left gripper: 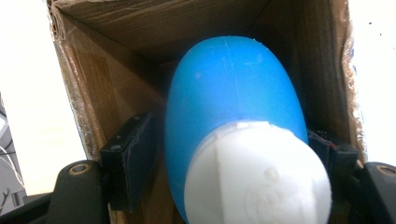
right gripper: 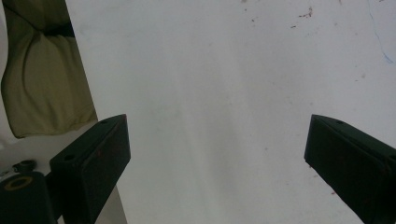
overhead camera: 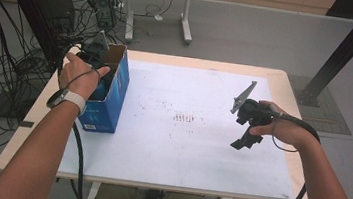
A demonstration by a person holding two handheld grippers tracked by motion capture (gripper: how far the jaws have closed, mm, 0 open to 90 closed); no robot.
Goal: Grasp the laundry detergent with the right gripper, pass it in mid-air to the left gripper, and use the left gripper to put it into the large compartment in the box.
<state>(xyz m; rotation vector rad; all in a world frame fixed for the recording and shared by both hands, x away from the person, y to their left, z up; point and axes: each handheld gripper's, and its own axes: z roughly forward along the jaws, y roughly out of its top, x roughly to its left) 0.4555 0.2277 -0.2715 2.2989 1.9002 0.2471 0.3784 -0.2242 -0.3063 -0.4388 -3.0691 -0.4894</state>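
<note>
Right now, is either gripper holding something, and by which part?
The left gripper has a blue bottle between its jaws inside the cardboard box, just below the white cap; whether it grips cannot be told. The right gripper holds nothing.

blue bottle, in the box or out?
In. The left gripper view shows the blue bottle, white cap toward the camera, between the box's cardboard walls.

a glossy blue plastic bottle (left gripper: pixel 231 98) with white cap (left gripper: pixel 257 177) inside a brown-lined blue cardboard box (overhead camera: pixel 109 97); speckled white table mat (overhead camera: pixel 186 131).

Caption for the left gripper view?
Left gripper inside the cardboard box, jaws flanking a blue bottle with white cap.
</note>
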